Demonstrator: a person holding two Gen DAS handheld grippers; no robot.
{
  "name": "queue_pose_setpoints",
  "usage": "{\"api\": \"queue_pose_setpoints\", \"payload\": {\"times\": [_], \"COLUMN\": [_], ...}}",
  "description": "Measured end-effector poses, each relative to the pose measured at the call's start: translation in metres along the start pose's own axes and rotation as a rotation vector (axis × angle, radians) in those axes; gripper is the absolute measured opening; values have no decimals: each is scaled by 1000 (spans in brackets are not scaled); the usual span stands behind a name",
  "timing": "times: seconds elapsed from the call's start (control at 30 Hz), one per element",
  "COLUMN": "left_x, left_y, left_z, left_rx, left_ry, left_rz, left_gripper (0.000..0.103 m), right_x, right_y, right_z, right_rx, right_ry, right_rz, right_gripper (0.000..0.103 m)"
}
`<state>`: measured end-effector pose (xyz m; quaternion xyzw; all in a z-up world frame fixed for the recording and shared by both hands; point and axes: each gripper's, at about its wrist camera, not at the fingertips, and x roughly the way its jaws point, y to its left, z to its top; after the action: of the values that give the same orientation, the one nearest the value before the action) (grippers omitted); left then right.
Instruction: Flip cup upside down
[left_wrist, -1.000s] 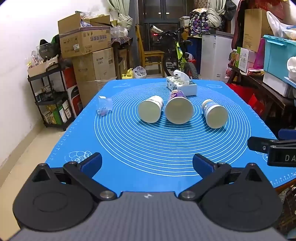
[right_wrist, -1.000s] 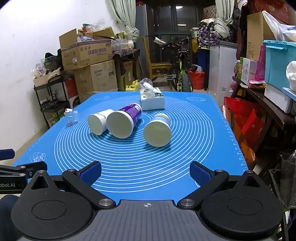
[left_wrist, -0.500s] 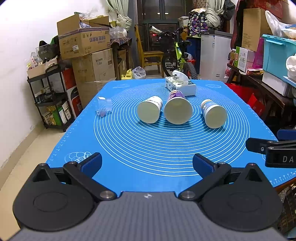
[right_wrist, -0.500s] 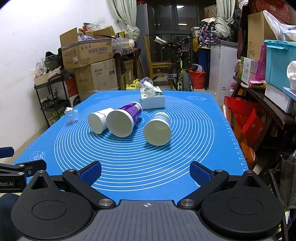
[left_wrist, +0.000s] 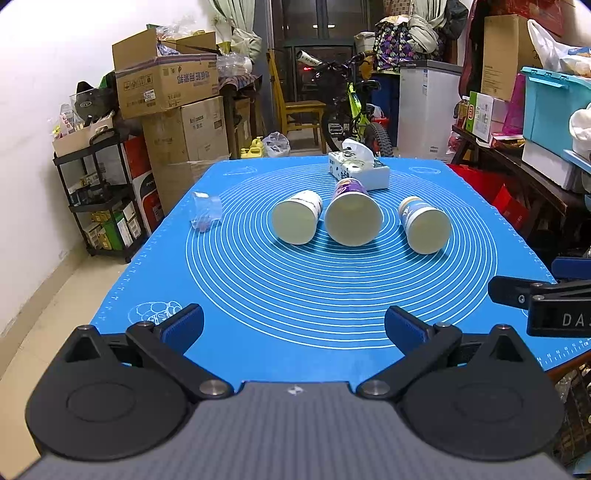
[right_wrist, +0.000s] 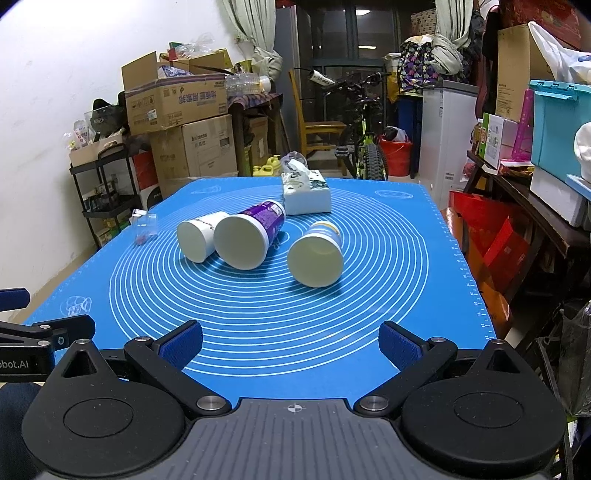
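Observation:
Three paper cups lie on their sides on the blue mat (left_wrist: 258, 295), open mouths towards me: a white cup (left_wrist: 295, 221) on the left, a larger purple cup (left_wrist: 352, 218) in the middle, a blue-and-white cup (left_wrist: 424, 225) on the right. They also show in the right wrist view: white (right_wrist: 197, 240), purple (right_wrist: 247, 238), blue-and-white (right_wrist: 317, 254). My left gripper (left_wrist: 293, 325) is open and empty near the mat's front edge. My right gripper (right_wrist: 290, 341) is open and empty, also at the front edge, to the right of the left one.
A tissue box (left_wrist: 358, 170) stands behind the purple cup. A small clear plastic bag (left_wrist: 206, 212) lies at the mat's left edge. Cardboard boxes (left_wrist: 166, 88), a shelf cart, a bicycle (left_wrist: 347, 110) and storage bins surround the table.
Both grippers have moved slightly; the cups look a little higher in the views. Nothing on the mat has moved.

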<state>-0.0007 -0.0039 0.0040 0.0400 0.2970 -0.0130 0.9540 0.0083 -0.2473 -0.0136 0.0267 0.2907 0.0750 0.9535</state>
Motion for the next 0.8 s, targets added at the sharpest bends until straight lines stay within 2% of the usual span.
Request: {"api": "queue_pose_setpoints", "payload": {"times": [0.8], "left_x": [-2], "left_y": [-6], "left_z": [0], "left_rx": [4], "left_ry": [-1], "left_rz": [-4], "left_gripper": [103], "right_x": [-3], "right_y": [1], "right_z": [-1], "right_rx": [-5], "right_ry": [4], "right_rz": [2], "right_gripper": [101]}}
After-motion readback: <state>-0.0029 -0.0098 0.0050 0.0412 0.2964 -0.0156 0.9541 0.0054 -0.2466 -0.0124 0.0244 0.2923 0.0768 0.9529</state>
